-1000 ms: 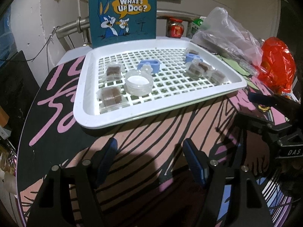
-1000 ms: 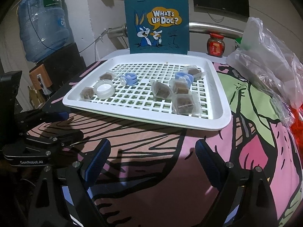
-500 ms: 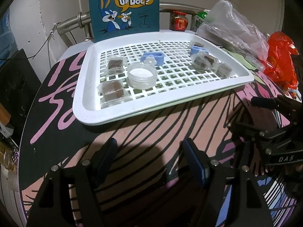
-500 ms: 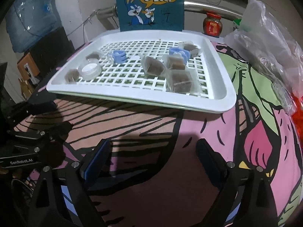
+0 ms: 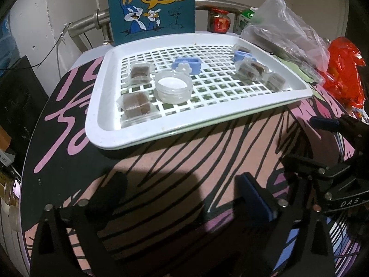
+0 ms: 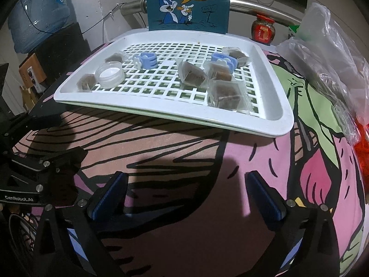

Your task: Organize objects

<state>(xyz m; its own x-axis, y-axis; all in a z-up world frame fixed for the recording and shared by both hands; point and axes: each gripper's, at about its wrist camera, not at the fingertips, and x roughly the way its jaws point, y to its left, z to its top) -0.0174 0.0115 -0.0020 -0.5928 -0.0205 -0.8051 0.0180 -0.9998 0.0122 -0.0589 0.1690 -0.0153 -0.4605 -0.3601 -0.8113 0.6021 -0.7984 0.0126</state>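
The brown contents of the clear-wrapped square packets (image 6: 227,93) are blurred behind their film and cannot be identified; one packet (image 6: 235,52) is half hidden behind a blue flower-shaped plastic ring (image 6: 223,61). The clear crumpled plastic bag (image 5: 283,30) at two o'clock is cut off by the lens edge, and what lies inside it is hard to make out. The left gripper (image 5: 180,190) is seen with its jaws opening, nothing between them, only the pink-and-black printed tablecloth (image 5: 184,152) below. The right gripper (image 6: 184,190) is likewise opening, jaws wide, nothing caught between the blue pads. The white slotted plastic tray (image 6: 276,124) is set at twelve o'clock of both grippers, apart from the fingertips. On it, a round translucent jar lid (image 5: 173,86) is found at eleven o'clock from the left gripper, a second blue flower ring (image 5: 188,64) just behind it, with packets (image 5: 136,105) at its left
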